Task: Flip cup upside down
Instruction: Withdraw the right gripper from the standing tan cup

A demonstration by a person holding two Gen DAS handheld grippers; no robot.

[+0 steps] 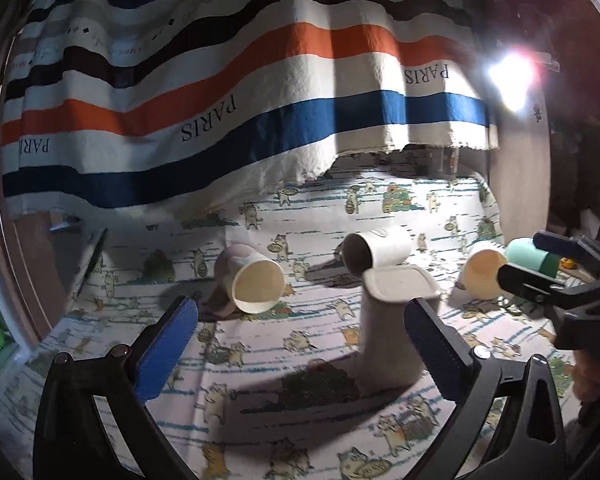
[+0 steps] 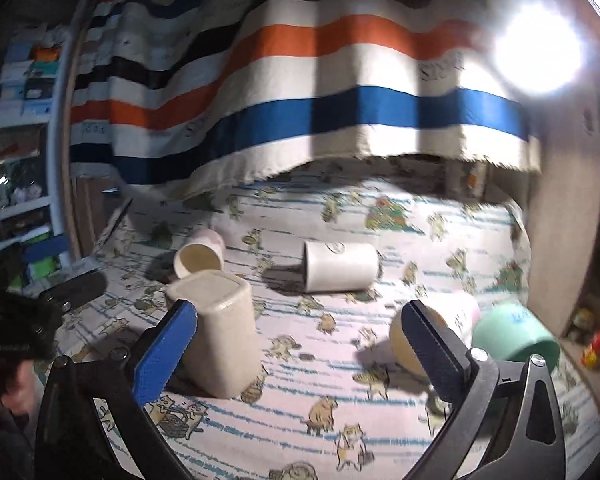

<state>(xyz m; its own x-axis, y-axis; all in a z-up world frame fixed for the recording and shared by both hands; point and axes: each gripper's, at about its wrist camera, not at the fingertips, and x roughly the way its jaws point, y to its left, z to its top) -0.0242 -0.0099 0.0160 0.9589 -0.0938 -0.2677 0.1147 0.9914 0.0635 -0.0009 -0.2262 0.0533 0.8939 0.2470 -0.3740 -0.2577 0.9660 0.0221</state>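
A beige square-based cup stands upside down on the cat-print cloth. My left gripper is open and empty, with the cup just inside its right finger. My right gripper is open and empty; in the left wrist view it reaches in from the right above a mint-green cup. A pink-and-white mug, a white cup and a pale cup with a cream inside lie on their sides. The green cup lies beside the pale one.
A striped blanket hangs down behind the cloth. A bright lamp glares at the upper right. A wooden board bounds the right side, with small toys beyond it. Shelves stand at the left.
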